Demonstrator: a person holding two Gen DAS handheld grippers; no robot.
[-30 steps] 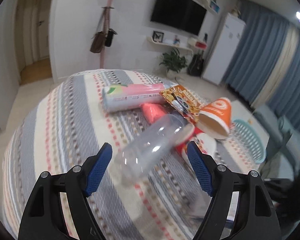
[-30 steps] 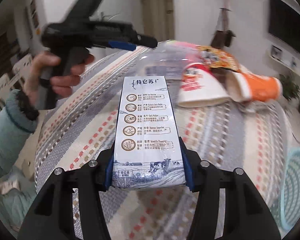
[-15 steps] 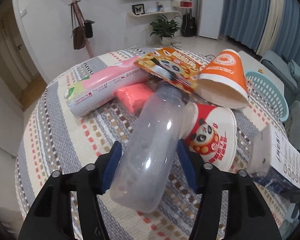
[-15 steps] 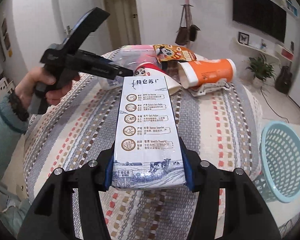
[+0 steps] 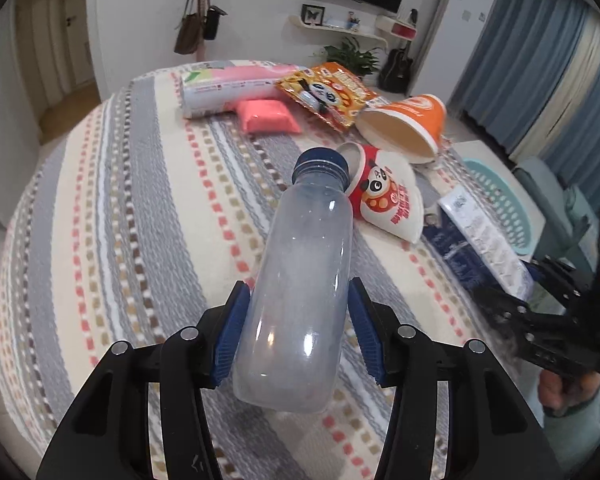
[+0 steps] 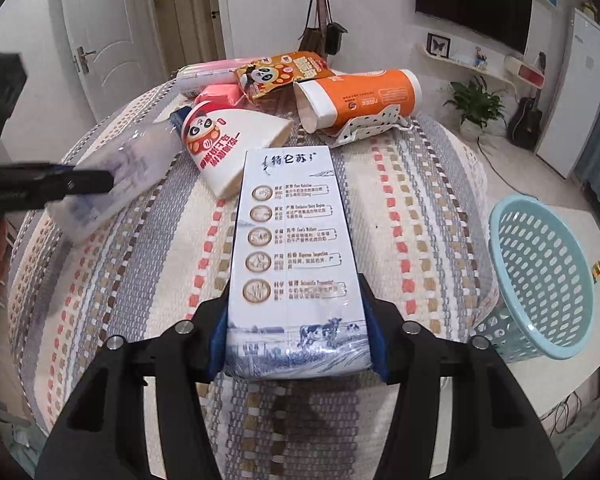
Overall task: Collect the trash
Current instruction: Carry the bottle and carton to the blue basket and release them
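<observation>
Left hand-held gripper (image 5: 296,330): jaws just closed onto the clear bottle (image 5: 300,280), lifted off the counter (image 5: 112,208) for binning. Right hand-held gripper (image 6: 294,330): clamping the milk carton (image 6: 292,256), jaws just eased slightly — near the counter's right edge, probably bound for the basket (image 6: 540,276) beside it.

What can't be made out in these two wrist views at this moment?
- Basket contents: right wrist view shows only part of its inside, its base cut off behind the table edge.
- Milk carton underside: hidden by its own body, right wrist view.
- Pink tube label: too small, left wrist view.
- Bottle contents: cloudy wall, left wrist view.
- Right gripper fingertips: blurred at the frame edge, left wrist view.
</observation>
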